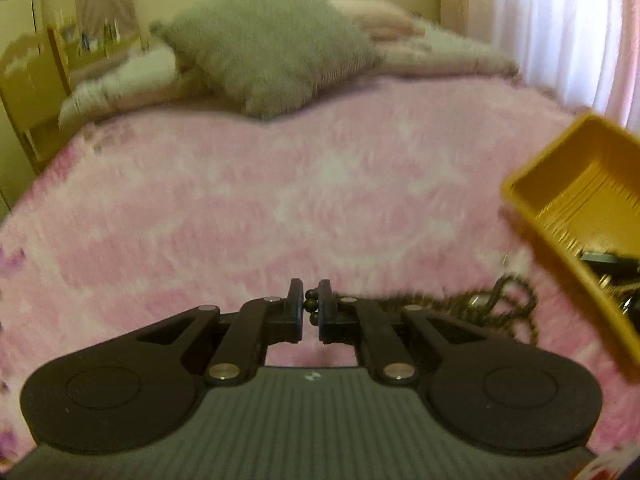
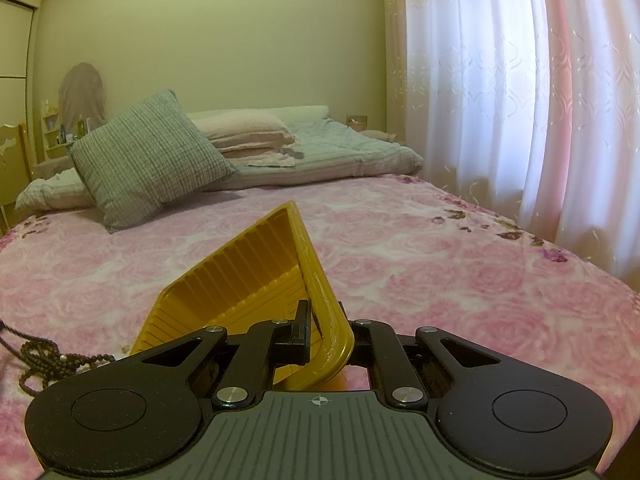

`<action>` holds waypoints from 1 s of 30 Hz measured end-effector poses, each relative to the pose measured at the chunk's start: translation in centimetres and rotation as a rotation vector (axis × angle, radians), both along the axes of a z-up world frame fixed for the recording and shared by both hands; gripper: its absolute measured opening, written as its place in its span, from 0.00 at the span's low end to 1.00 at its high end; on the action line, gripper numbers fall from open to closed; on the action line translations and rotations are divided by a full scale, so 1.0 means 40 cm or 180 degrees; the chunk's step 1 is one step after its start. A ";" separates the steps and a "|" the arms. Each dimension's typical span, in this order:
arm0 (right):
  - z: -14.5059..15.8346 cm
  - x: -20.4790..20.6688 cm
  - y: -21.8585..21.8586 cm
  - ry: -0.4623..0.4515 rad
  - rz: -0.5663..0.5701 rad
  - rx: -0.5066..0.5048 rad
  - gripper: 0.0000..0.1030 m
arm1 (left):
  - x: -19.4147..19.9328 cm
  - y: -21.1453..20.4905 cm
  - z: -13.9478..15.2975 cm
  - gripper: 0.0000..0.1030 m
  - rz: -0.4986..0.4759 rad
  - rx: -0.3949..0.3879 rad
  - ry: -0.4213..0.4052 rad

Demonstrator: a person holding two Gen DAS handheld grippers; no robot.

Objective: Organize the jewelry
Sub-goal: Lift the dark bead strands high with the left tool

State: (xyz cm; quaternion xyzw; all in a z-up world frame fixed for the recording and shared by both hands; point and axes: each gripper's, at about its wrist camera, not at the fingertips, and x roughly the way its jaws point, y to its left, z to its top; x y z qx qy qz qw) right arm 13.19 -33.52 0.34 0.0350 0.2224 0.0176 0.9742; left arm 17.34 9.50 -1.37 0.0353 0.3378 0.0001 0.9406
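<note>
Pinching dark beads [image 1: 311,304] in my left hand-held gripper [image 1: 310,308], my right hand-held gripper [image 2: 324,330] clamps the tilted yellow tray [image 2: 256,276] at three o'clock; the strand could snag or slip.

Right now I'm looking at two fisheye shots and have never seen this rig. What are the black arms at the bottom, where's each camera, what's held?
There is no robot here. A person holds a two-finger tool in each hand, and a fisheye camera on each tool looks forward along its fingers. The black arms at the bottom of each picture are those fingers.

The left wrist view shows the left tool shut on a few dark beads. They may belong to the bead string lying on the pink bedspread, but the link is hidden.

The right wrist view shows the right tool shut on the wall of a yellow tray, which is tilted. The same tray appears at the right edge of the left view, with dark items inside, too blurred to name.

A grey cushion lies further up the bed.
</note>
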 end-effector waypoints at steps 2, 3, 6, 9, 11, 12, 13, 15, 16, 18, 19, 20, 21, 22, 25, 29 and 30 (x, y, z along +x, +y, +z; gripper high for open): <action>0.001 -0.002 -0.001 -0.0011 0.0006 0.0004 0.09 | -0.010 -0.002 0.054 0.05 -0.0058 -0.0009 -0.0140; 0.001 -0.003 -0.001 -0.0015 0.0008 0.0006 0.09 | -0.011 -0.004 0.080 0.05 -0.0098 -0.0005 -0.0185; 0.006 -0.009 0.002 -0.0026 0.0021 0.0014 0.09 | -0.015 -0.013 0.146 0.05 -0.0220 0.0046 -0.0306; 0.011 -0.012 0.007 -0.0036 0.0032 0.0014 0.09 | -0.018 -0.028 0.205 0.05 -0.0330 0.0092 -0.0425; 0.010 -0.015 0.009 -0.0038 0.0032 0.0013 0.09 | -0.019 -0.038 0.241 0.05 -0.0405 0.0099 -0.0495; 0.010 -0.015 0.009 -0.0038 0.0033 0.0015 0.09 | -0.019 -0.045 0.263 0.05 -0.0454 0.0106 -0.0537; 0.010 -0.015 0.009 -0.0040 0.0037 0.0014 0.09 | -0.019 -0.051 0.281 0.05 -0.0494 0.0112 -0.0575; 0.010 -0.015 0.011 -0.0045 0.0043 0.0013 0.09 | -0.019 -0.069 0.321 0.05 -0.0586 0.0140 -0.0659; 0.011 -0.015 0.014 -0.0046 0.0043 0.0012 0.09 | -0.017 -0.076 0.338 0.05 -0.0620 0.0154 -0.0702; 0.011 -0.015 0.014 -0.0047 0.0044 0.0010 0.09 | -0.017 -0.092 0.378 0.05 -0.0709 0.0181 -0.0785; 0.011 -0.015 0.014 -0.0047 0.0046 0.0013 0.09 | -0.016 -0.099 0.396 0.05 -0.0738 0.0199 -0.0830; 0.012 -0.015 0.015 -0.0050 0.0049 0.0011 0.09 | -0.015 -0.107 0.414 0.05 -0.0774 0.0222 -0.0872; 0.013 -0.015 0.018 -0.0054 0.0050 0.0003 0.09 | -0.017 -0.112 0.428 0.05 -0.0804 0.0231 -0.0902; 0.015 -0.015 0.020 -0.0059 0.0053 -0.0001 0.09 | -0.017 -0.119 0.445 0.05 -0.0830 0.0241 -0.0938; 0.017 -0.015 0.025 -0.0065 0.0058 -0.0010 0.09 | -0.018 -0.139 0.497 0.05 -0.0912 0.0265 -0.1044; 0.017 -0.016 0.025 -0.0065 0.0056 -0.0010 0.09 | -0.015 -0.173 0.562 0.05 -0.1034 0.0291 -0.1191; 0.017 -0.015 0.025 -0.0066 0.0056 -0.0008 0.09 | -0.013 -0.181 0.578 0.05 -0.1064 0.0279 -0.1221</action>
